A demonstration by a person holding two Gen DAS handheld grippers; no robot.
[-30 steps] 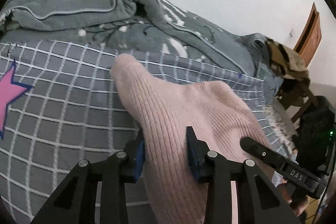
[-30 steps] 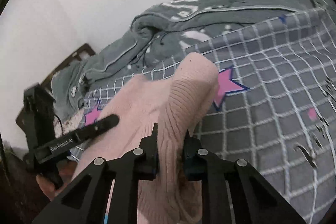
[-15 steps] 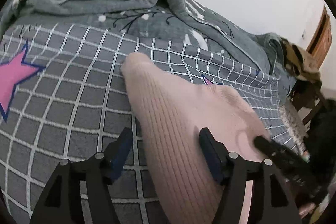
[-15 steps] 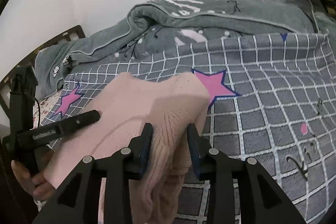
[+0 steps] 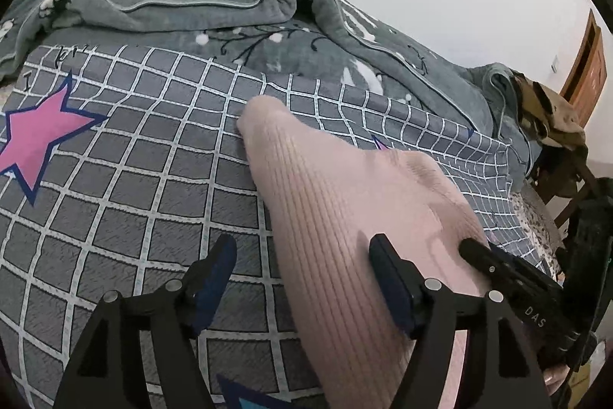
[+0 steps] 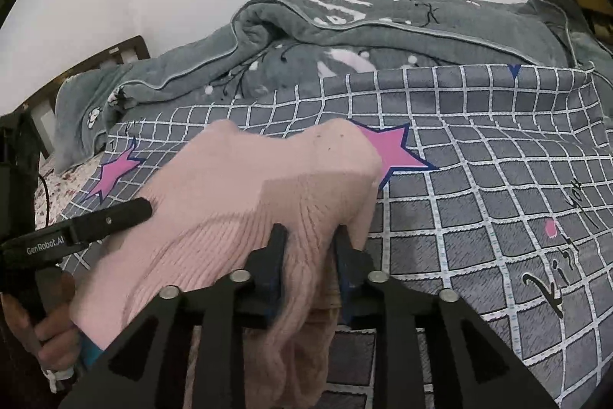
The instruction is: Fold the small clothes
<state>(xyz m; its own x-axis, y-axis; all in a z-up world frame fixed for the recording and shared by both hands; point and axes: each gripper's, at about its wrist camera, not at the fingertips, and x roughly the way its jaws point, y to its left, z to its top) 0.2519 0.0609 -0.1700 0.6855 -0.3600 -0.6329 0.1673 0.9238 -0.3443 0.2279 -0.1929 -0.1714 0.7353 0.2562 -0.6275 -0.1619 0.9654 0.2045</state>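
A pink ribbed knit garment [image 5: 337, 202] lies on the grey checked bedspread [image 5: 126, 179]. In the left wrist view my left gripper [image 5: 302, 267] is open wide, its jaws standing over the garment's left edge and holding nothing. In the right wrist view the garment [image 6: 249, 186] is bunched up, and my right gripper [image 6: 310, 252] has its jaws partly parted around a fold of it, gripping loosely at most. The right gripper also shows at the right of the left wrist view [image 5: 509, 286].
A crumpled grey blanket [image 5: 191, 10] lies along the back of the bed by the white wall. Pink stars [image 6: 390, 152] mark the bedspread. A wooden chair with clothes [image 5: 551, 114] stands at the right. A dark headboard [image 6: 111, 56] is at the left.
My left gripper let go of the garment and opened wide. My right gripper's jaws parted somewhat. The garment came down onto the bedspread and spread out.
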